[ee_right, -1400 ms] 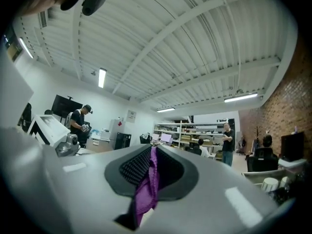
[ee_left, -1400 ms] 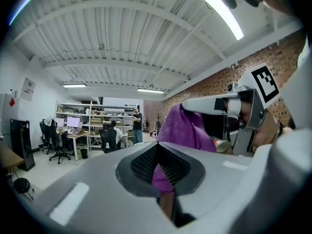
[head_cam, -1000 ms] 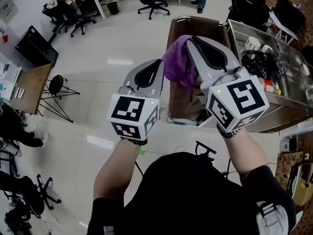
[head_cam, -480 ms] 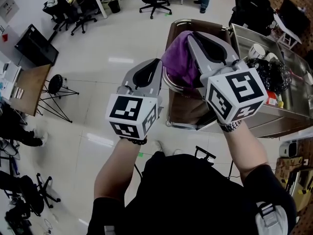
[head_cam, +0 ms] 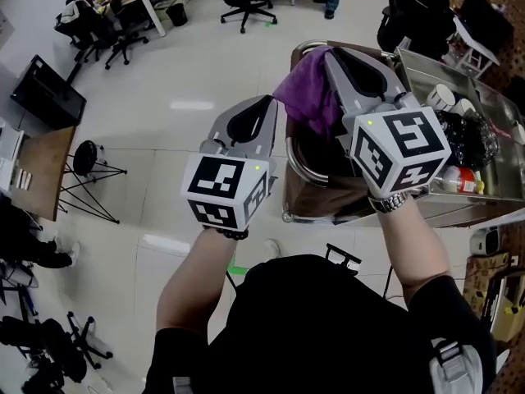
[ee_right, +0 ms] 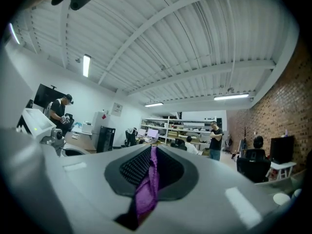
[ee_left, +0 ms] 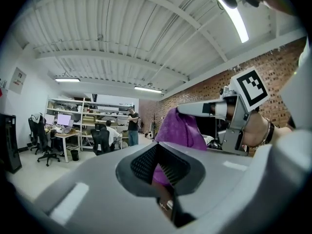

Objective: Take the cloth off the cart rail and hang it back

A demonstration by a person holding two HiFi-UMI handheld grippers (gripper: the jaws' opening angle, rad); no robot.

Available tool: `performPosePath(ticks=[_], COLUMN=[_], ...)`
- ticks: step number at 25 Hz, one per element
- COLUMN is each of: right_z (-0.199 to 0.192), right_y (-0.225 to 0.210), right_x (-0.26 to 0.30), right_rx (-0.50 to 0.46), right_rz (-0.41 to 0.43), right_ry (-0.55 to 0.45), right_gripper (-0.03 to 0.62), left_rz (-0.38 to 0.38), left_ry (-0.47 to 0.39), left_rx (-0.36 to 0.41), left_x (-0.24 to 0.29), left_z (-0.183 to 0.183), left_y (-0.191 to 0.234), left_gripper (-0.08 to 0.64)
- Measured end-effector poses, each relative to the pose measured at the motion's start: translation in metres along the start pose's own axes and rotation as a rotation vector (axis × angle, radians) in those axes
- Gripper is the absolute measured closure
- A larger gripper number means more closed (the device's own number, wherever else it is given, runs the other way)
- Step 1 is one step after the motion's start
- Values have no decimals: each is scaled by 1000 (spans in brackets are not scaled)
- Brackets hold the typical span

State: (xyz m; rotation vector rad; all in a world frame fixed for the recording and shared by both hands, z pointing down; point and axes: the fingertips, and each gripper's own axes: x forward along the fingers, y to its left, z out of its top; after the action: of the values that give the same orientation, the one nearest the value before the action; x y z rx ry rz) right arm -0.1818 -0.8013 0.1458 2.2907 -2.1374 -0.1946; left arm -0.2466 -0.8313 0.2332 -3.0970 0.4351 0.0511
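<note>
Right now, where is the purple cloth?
In the head view, the purple cloth hangs pinched in the right gripper, over the cart rail.

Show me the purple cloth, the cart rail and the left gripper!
purple cloth [head_cam: 308, 97]: head view, on its bunched middle.
cart rail [head_cam: 297, 167]: head view, on the shiny curved bend.
left gripper [head_cam: 264, 101]: head view, at its fingertips.

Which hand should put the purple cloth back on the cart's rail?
The right gripper: it pinches the purple cloth right above the cart rail. The left gripper is shut, empty and off to the side over the floor.
</note>
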Motion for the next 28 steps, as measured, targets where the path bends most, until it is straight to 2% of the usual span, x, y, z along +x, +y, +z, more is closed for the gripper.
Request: performPosePath(ticks=[7,14,17,21,24,28], right_z=[-2,-33,-50,-67,-61,-53], right_y=[-25,-51,-42,-18,0,16], right_x=[51,82,97,118,131,140], right_rx=[-20,-7,17,81,139,146], right_rz=[-134,-241,-236,-174,-114,-94], right_ry=[39,125,167,192,175,164], right_gripper=[560,560,560,560,560,560], left_rz=[-84,-178,-203,-211,-204,-187], left_ry=[5,29,41,44,38,28], left_rx=[-19,-45,-58,-76,-90,-104], left_x=[31,64,69,71,69,59], left_z=[10,1,-3,-5,-4,-3], left_y=[51,76,87,103,116,133], left_gripper=[560,560,560,560,560,560])
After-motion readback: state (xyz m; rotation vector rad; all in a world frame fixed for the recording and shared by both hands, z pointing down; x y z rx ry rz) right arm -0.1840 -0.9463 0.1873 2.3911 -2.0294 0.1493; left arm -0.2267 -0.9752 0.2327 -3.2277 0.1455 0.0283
